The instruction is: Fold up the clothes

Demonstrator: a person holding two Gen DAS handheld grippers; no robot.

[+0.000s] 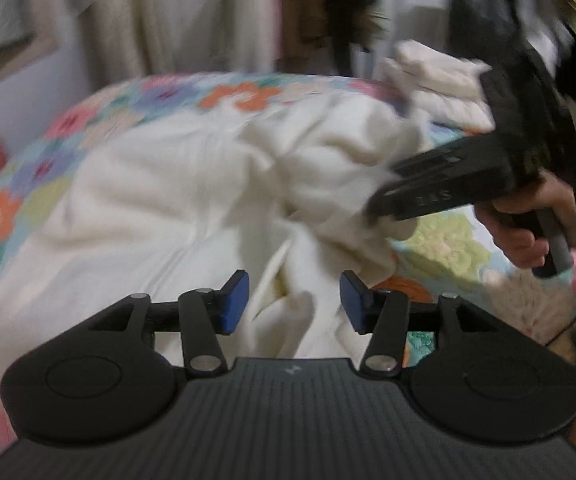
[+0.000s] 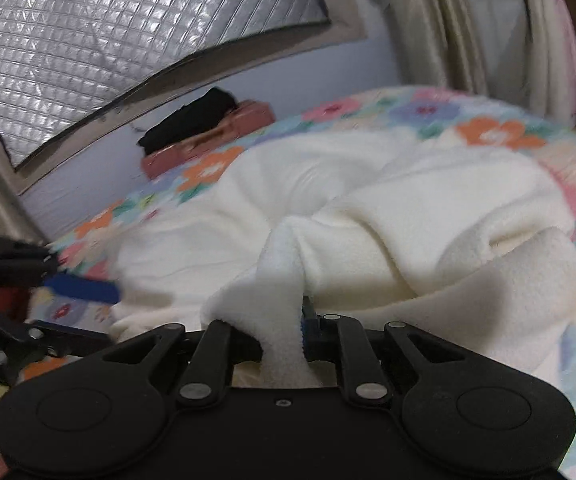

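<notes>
The left hand-held gripper hangs with its blue pads spread apart, nothing pressed between them, just above a cream fleece garment that lies rumpled on a bed under a flowered quilt. Ahead and to its right, the right hand-held gripper is clamped on a bunched fold of the same garment, the fabric pinched tight between its closed pads and drawn up from the bed; a hand grips its handle. Beyond that gripper, a stack of folded pale clothes sits near the quilt's far edge. Curtains hang behind the bed.
</notes>
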